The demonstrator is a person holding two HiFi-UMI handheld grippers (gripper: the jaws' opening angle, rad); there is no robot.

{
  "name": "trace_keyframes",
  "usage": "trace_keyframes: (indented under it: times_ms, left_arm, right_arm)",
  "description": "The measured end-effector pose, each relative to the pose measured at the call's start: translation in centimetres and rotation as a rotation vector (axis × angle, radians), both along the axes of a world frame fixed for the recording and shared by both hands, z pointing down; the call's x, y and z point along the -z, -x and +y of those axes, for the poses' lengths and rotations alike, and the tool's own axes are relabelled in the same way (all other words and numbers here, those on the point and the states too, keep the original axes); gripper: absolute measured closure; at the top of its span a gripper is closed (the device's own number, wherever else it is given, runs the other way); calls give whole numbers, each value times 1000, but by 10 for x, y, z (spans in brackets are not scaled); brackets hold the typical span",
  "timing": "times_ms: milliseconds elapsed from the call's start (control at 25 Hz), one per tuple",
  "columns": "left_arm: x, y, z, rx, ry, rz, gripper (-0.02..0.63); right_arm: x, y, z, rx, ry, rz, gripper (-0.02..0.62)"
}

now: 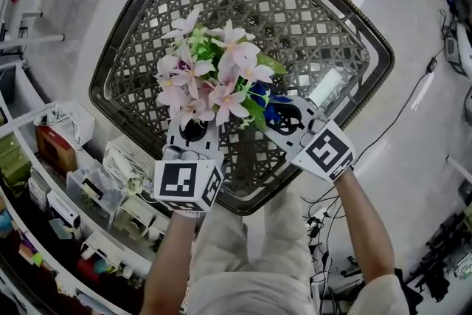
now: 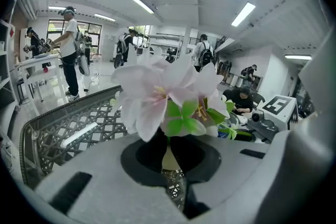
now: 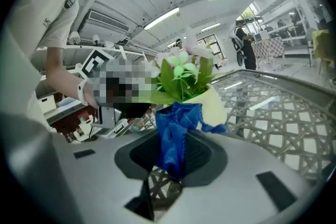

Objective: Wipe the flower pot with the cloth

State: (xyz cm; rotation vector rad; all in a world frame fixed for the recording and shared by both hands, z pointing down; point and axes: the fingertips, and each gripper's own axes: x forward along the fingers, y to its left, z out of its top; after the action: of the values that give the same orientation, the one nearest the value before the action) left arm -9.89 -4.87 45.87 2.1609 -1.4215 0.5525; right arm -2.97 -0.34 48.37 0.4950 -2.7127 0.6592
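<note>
A cream flower pot (image 3: 216, 108) with pink flowers (image 1: 214, 77) and green leaves stands on the wicker table (image 1: 295, 4), between both grippers. My left gripper (image 1: 193, 130) comes at it from the near left. Its jaws are shut on a cream sliver of the pot (image 2: 168, 157), with blooms (image 2: 157, 94) right above them. My right gripper (image 1: 284, 114) is shut on a bunched blue cloth (image 3: 176, 136), whose upper end lies against the pot's side. The cloth (image 1: 267, 104) peeks out under the leaves in the head view, where the blooms hide the pot's body.
The dark woven table has a raised rim (image 1: 110, 96). Shelves with boxes (image 1: 74, 195) run along the left below it. Cables (image 1: 413, 107) trail on the floor at the right. Several people (image 2: 68, 50) stand in the room behind.
</note>
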Motion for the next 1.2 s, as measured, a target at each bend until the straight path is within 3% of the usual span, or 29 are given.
trace_keyframes:
  times_ms: [360,600,1200]
  left_arm:
    - [-1,1,-1,3,-4,12,572]
    - [0,1,0,21,-6,39,574]
    - [-1,-2,2,36,-6,19,575]
  right_arm:
    - [1,19,23,61,-8,-2,480]
    - [12,-8,25,83,18,-6,480]
    - [6,-61,-68,-16,-58,80,477]
